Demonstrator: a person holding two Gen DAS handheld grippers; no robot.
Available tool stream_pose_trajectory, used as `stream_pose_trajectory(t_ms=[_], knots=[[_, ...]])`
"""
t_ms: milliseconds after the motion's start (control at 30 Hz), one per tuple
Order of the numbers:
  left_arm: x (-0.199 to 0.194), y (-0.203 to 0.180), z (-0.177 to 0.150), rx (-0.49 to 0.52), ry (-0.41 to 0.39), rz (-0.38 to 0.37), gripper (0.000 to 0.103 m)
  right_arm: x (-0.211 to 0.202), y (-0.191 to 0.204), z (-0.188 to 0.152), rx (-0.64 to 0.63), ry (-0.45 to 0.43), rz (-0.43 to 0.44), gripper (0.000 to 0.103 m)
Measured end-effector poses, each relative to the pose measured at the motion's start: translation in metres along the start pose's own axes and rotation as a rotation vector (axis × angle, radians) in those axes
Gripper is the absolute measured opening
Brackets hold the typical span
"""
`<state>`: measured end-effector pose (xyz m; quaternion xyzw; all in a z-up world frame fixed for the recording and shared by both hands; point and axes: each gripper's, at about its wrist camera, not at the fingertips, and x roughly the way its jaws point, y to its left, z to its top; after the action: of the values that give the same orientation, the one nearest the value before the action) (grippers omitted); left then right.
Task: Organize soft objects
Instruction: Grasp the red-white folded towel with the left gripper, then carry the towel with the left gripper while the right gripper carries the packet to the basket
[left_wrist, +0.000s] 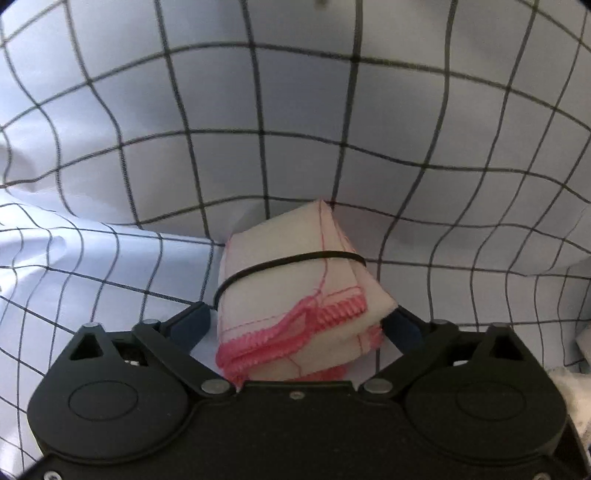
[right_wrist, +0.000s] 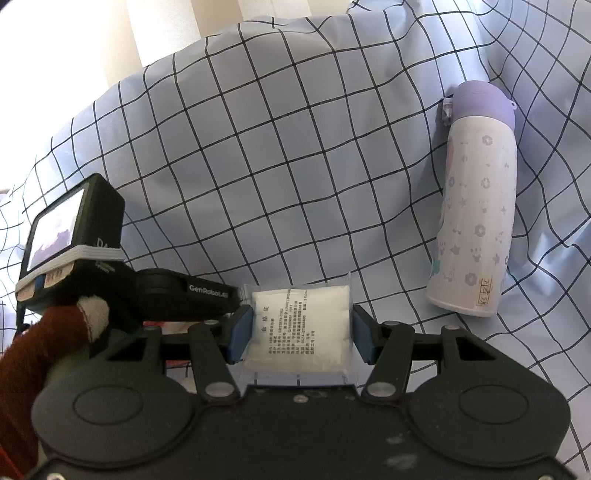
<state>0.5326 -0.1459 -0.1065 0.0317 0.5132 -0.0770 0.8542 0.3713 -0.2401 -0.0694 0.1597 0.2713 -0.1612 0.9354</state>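
Between the left gripper's (left_wrist: 295, 325) spread fingers lay a banded, pink-edged folded cloth (left_wrist: 295, 288) on the checked sheet (left_wrist: 147, 147), grip unclear. The right gripper (right_wrist: 298, 334) clamped a white packet (right_wrist: 299, 328); a bottle (right_wrist: 476, 199) lay at two o'clock.

Both wrist fisheyes look steeply down along their fingers, close over the pale blue black-grid cloth (left_wrist: 258, 92), the only surface both views share.

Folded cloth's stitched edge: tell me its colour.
Pink stitching on the cream folded cloth, clearest in the left wrist view.
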Motion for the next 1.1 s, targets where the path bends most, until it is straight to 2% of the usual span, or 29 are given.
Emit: stream_pose_trajectory(t_ms=[67,167,333,533,700,867,1100], knots=[[-0.005,0.000,-0.001,0.017,-0.018,0.003,0.075,0.000,0.000,0.000,0.001,0.002,-0.001,0.056],[-0.018,0.005,0.001,0.006,-0.034,-0.010,0.072,0.000,0.000,0.000,0.005,0.001,-0.003,0.056],[-0.054,0.010,-0.007,-0.001,-0.112,-0.001,0.072,0.001,0.000,0.000,0.013,0.000,-0.009,0.056],[-0.124,0.009,-0.031,0.028,-0.233,-0.018,0.072,0.002,0.000,0.001,0.019,-0.001,-0.019,0.056],[-0.178,0.021,-0.057,0.007,-0.293,-0.058,0.072,0.004,0.001,0.001,0.021,0.003,-0.028,0.056],[-0.228,0.028,-0.094,0.027,-0.351,-0.077,0.072,0.006,0.002,0.001,0.022,0.007,-0.038,0.056],[-0.258,0.035,-0.160,0.051,-0.360,-0.072,0.072,0.006,0.003,0.001,0.019,0.013,-0.059,0.056]])
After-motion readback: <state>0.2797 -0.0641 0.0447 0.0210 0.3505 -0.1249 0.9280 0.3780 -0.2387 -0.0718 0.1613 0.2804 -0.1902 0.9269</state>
